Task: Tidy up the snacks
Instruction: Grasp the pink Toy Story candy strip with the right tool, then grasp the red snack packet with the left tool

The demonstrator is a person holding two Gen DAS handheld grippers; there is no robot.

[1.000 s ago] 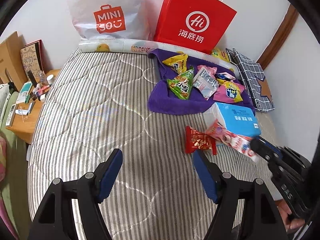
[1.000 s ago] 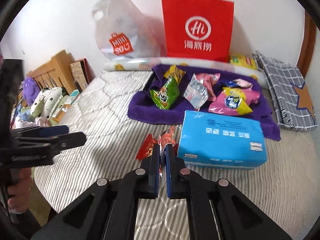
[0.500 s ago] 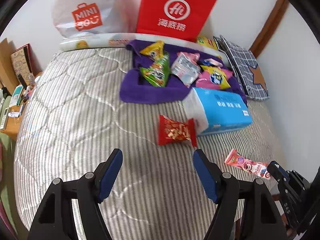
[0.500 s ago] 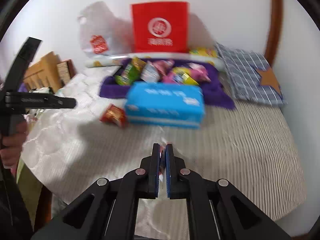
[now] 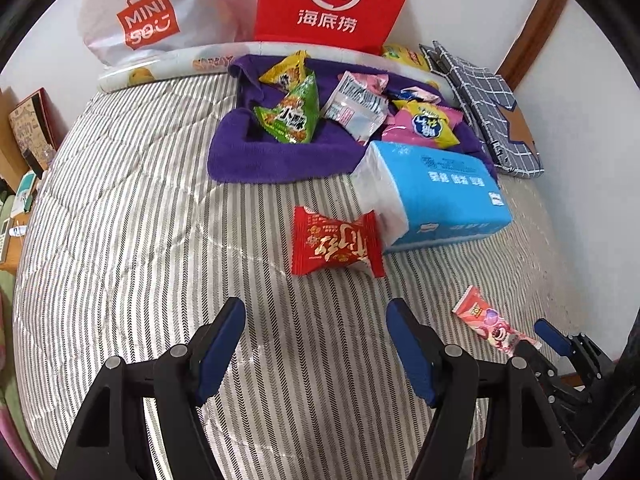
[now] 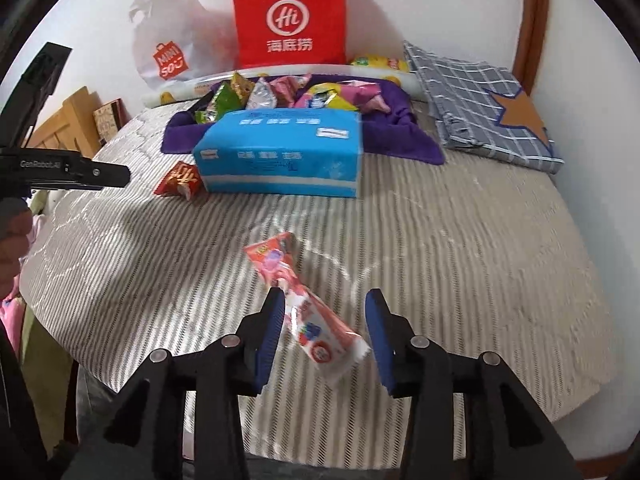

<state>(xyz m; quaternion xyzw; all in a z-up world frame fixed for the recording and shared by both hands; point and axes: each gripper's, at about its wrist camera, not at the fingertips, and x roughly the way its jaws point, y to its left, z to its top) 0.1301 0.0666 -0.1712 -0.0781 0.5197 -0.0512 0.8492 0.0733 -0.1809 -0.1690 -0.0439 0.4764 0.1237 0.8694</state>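
Observation:
A long pink snack packet [image 6: 304, 312] lies on the striped mattress near its front edge, between the open jaws of my right gripper [image 6: 326, 320]; it also shows in the left wrist view [image 5: 494, 326]. A red snack packet [image 5: 336, 242] lies against a blue tissue pack [image 5: 444, 196]. Several snack bags, among them a green one [image 5: 290, 116], lie on a purple towel [image 5: 256, 156] at the back. My left gripper [image 5: 316, 332] is open and empty, in front of the red packet.
A red paper bag [image 5: 332, 0] and a white Miniso bag [image 5: 148, 20] stand against the wall. A checked grey cloth [image 5: 488, 104] lies at the back right. A wooden side table [image 5: 16, 208] with small items stands left of the bed.
My right gripper carried the pink packet back to the mattress's front edge and opened; the packet now lies loose between its jaws. My left gripper moved closer to the red packet.

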